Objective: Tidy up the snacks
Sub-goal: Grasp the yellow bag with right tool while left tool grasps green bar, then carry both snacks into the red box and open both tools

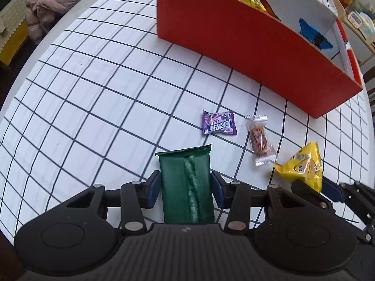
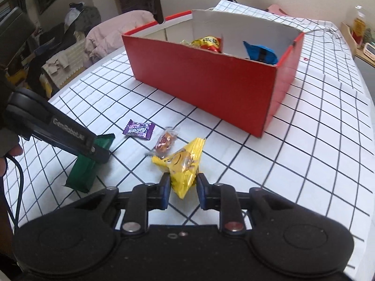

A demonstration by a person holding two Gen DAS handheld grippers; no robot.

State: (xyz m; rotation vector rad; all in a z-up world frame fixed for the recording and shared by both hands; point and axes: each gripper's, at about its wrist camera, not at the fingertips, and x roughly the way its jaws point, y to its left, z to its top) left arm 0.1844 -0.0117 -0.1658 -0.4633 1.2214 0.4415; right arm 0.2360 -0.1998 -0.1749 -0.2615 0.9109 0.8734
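My left gripper (image 1: 186, 188) is shut on a dark green snack packet (image 1: 187, 182), its blue pads pressing both long sides; the packet hangs a little above the cloth. The same packet (image 2: 86, 168) shows at lower left in the right wrist view, under the left gripper (image 2: 96, 151). My right gripper (image 2: 181, 188) is shut on a yellow candy bag (image 2: 181, 164), which also appears at the right edge of the left wrist view (image 1: 302, 164). On the checked tablecloth lie a purple candy (image 1: 219, 123) (image 2: 139, 130) and a clear-wrapped brown sweet (image 1: 259, 139) (image 2: 165, 141).
A red cardboard box (image 1: 234, 37) (image 2: 211, 82) with a white inside stands behind the loose snacks; yellow and blue packets lie in it. The round table's edge (image 1: 42, 44) curves at left, with pink clothing and furniture beyond.
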